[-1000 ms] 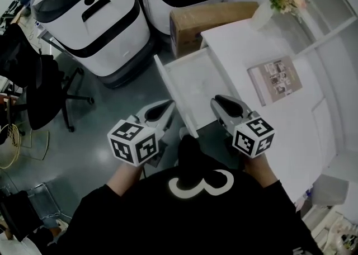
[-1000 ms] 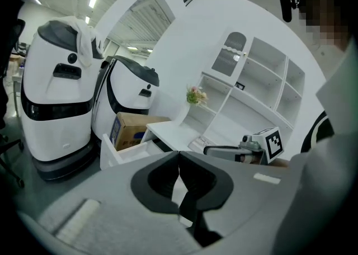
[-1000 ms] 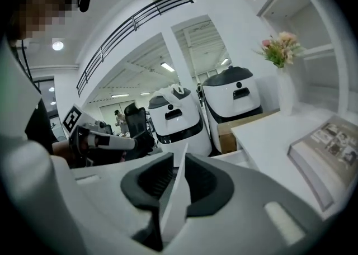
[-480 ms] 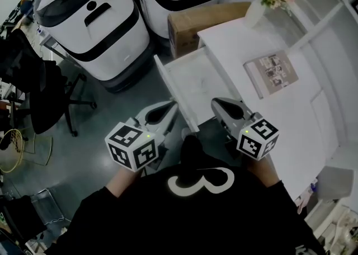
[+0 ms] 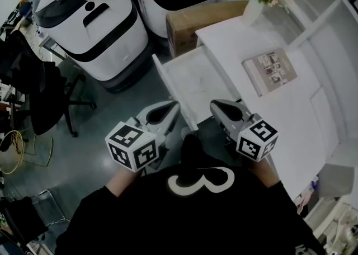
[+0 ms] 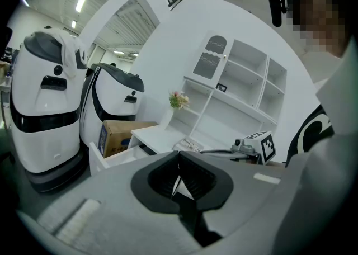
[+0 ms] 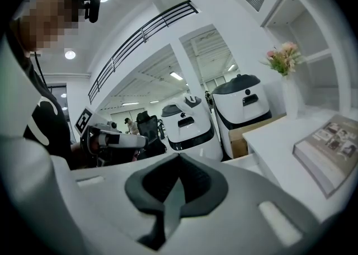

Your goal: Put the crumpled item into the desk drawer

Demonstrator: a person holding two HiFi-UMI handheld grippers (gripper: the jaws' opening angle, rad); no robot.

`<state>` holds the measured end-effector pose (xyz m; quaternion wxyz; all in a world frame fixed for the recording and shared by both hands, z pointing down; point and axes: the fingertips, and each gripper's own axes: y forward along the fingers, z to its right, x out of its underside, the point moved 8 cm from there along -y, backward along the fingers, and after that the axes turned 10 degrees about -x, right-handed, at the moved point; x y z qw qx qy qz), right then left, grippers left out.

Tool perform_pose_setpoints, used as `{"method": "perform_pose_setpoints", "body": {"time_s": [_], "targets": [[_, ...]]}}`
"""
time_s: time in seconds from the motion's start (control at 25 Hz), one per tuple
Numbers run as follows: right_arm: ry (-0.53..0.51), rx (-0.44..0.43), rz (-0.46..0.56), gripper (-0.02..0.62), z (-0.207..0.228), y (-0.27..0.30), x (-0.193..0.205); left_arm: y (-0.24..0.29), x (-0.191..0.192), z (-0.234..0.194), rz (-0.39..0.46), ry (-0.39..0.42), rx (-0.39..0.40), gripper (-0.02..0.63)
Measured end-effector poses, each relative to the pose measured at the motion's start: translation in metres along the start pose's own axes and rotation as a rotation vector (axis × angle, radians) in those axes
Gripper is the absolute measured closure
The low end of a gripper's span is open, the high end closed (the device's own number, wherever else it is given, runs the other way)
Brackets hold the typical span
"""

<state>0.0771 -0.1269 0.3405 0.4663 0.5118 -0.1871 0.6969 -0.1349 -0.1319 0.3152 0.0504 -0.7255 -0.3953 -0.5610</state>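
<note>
Both tongs flank the near end of the open drawer's front edge. The left gripper [image 5: 172,106] is pinched narrow, with only a pale sliver between its pads. The drawer [image 5: 170,89] looks bare, and no crumpled item is identifiable anywhere. The right gripper [image 5: 216,105] has just closed on nothing, so the pickup probably hasn't started.

**Grippers and frame edges covering parts of the scene**

In the head view the left gripper [image 5: 172,107] and right gripper [image 5: 215,104] are covering the near end of the open drawer [image 5: 196,78], so that part of its floor is lying out of sight. The top edge is cutting off both white machines [image 5: 89,19]. The desk [image 5: 240,41] is hiding part of the cardboard box [image 5: 193,22]. Print on the book [image 5: 271,71] is showing too small to read. In the left gripper view a pale wedge [image 6: 180,185] is showing at the closed jaws, too small to identify.
</note>
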Motion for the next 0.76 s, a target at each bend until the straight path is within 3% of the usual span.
{"method": "perform_pose_setpoints", "body": {"time_s": [0.76], "targets": [[0.029,0.005,-0.016,0.593,0.027,0.003,0.004,0.030,0.003,-0.003,-0.030,-0.013,0.000,0.595]]}}
